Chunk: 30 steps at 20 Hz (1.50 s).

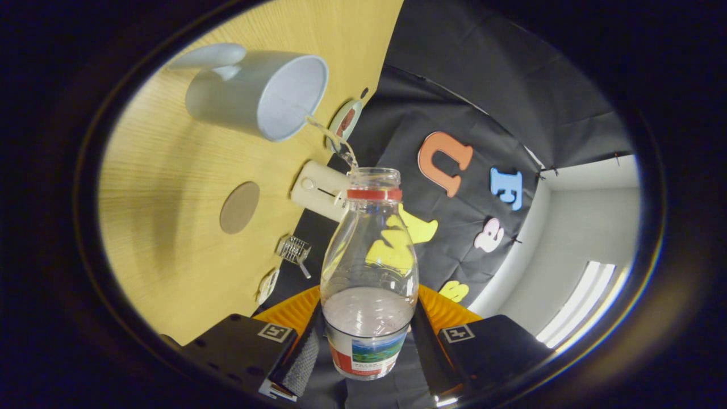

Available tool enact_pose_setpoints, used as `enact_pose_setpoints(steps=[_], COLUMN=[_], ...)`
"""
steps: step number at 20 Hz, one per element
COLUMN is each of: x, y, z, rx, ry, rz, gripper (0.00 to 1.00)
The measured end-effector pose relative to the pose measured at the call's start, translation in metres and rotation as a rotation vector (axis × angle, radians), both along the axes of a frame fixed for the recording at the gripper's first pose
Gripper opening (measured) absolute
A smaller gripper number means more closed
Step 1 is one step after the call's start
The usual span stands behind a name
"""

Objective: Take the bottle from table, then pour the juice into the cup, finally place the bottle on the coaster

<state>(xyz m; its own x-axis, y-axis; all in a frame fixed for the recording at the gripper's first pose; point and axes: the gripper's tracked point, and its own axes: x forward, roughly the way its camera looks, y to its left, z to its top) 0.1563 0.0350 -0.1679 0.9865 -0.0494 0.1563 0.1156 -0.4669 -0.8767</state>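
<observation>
Wooden table [170, 187] beyond the claw [368, 346], seen tilted. Claw clamped on clear bottle [369, 272], both fingers pressing its labelled lower body. Thin stream [335, 142] from bottle mouth into white cup [255, 94] ahead. Round brown coaster [239, 207] between cup and claw, apart from both. Cream box [318, 190] just behind bottle neck.

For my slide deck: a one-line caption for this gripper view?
Gripper shut on the tilted bottle, pouring a thin stream into the white cup on the wooden table.

Bright, even light; a ceiling lamp [579, 307] glares, edges bend strongly, and the near fingers [298, 360] blur.
</observation>
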Motion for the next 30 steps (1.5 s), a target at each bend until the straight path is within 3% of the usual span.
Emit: enact_pose_setpoints(steps=[30], x=[-0.002], y=[0.038], z=[0.048], rx=[-0.259], ry=[-0.133], rz=[0.072], gripper=[0.80])
